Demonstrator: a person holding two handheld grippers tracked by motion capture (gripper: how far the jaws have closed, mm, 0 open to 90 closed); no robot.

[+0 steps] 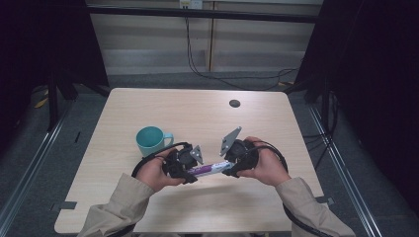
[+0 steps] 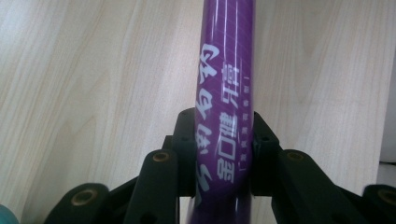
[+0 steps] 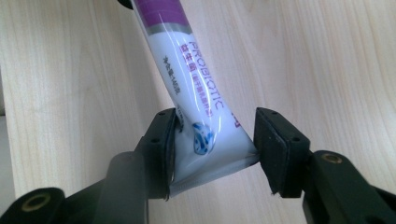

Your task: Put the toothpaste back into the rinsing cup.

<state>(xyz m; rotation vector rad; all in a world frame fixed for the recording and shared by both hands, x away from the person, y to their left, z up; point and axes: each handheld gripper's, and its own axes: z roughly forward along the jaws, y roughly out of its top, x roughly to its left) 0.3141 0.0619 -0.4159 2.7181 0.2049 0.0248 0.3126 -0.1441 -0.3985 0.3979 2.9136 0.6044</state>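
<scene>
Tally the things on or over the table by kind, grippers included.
Tubes: 1, the purple-and-white tube, held at both ends
Mugs: 1, the teal mug on the table
Grippers: 2, left gripper and right gripper, both shut on the tube
Total: 4

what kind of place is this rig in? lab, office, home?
Probably a lab or a recording booth, not a home. A bare light-wood table stands alone between dark curtains, with metal rails on the floor and loose cables along the back wall. A teal mug sits beside the hand-held grippers.
</scene>
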